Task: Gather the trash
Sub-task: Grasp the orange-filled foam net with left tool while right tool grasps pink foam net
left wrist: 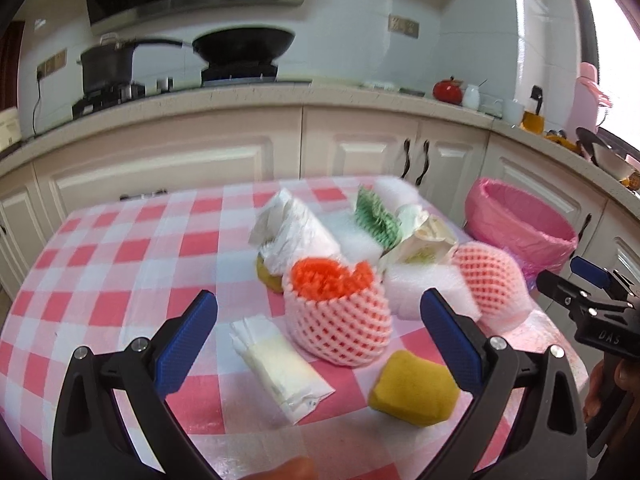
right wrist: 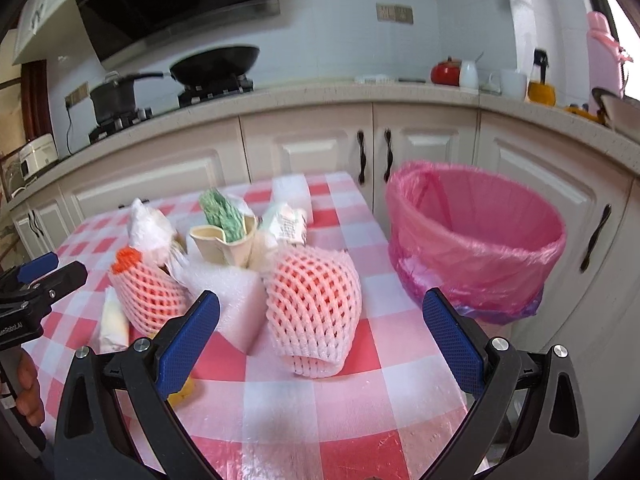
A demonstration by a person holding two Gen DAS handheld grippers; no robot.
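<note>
A pile of trash lies on the red-and-white checked table point(left wrist: 100, 264). In the left wrist view it holds a pink foam net point(left wrist: 340, 320) with orange filling, a white sachet point(left wrist: 280, 368), a yellow sponge point(left wrist: 412, 388), a second pink foam net point(left wrist: 492, 280), white foam pieces, a green net and crumpled wrappers. My left gripper point(left wrist: 320, 320) is open and empty, in front of the first net. My right gripper point(right wrist: 320, 324) is open and empty, in front of the second pink foam net point(right wrist: 312, 304). A bin with a pink bag point(right wrist: 476, 240) stands right of the table.
Cream kitchen cabinets point(right wrist: 304, 148) and a counter run behind the table. A black wok point(right wrist: 216, 64) and a pot point(right wrist: 114, 94) sit on the stove. A red pot point(right wrist: 446, 72), cups and a pink flask point(right wrist: 604, 52) stand on the counter at right.
</note>
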